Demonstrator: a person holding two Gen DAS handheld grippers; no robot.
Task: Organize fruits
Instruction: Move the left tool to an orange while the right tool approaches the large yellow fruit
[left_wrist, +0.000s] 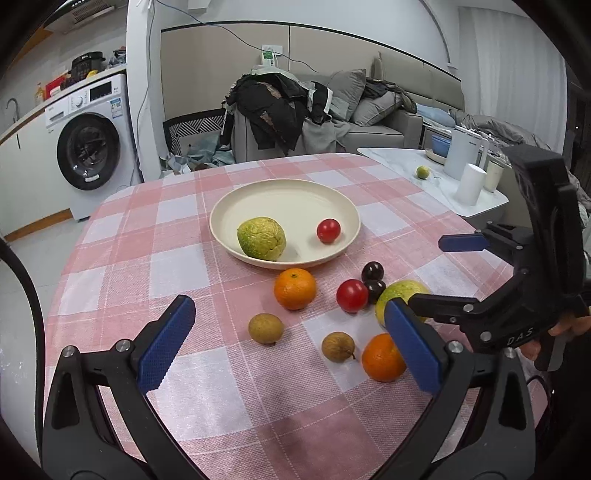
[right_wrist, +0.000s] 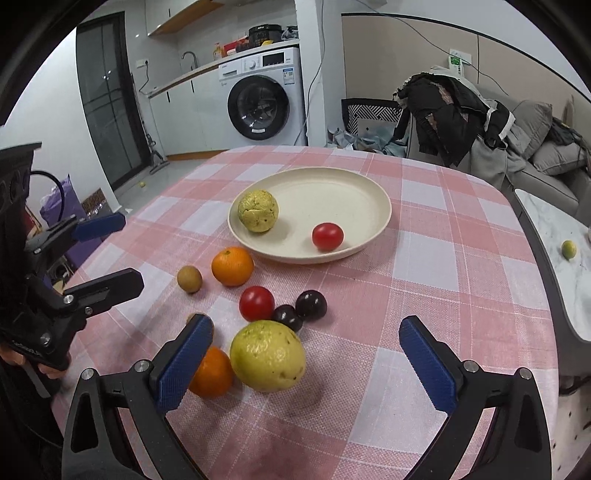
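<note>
Left gripper (left_wrist: 291, 347) spread wide and empty, its pad hiding part of an orange (left_wrist: 382, 357), right gripper (right_wrist: 301, 363) spread wide above yellow guava (right_wrist: 267, 360), one longan (right_wrist: 197, 318) mostly hidden behind its finger

white washing machine (right_wrist: 258, 105) under a counter, grey sofa (left_wrist: 376, 110) piled with clothes, beige wall panels, pale tiled floor, dark glass door (right_wrist: 107, 99)

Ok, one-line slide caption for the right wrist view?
Open right gripper hovers over a guava; plate already holds two fruits.
</note>
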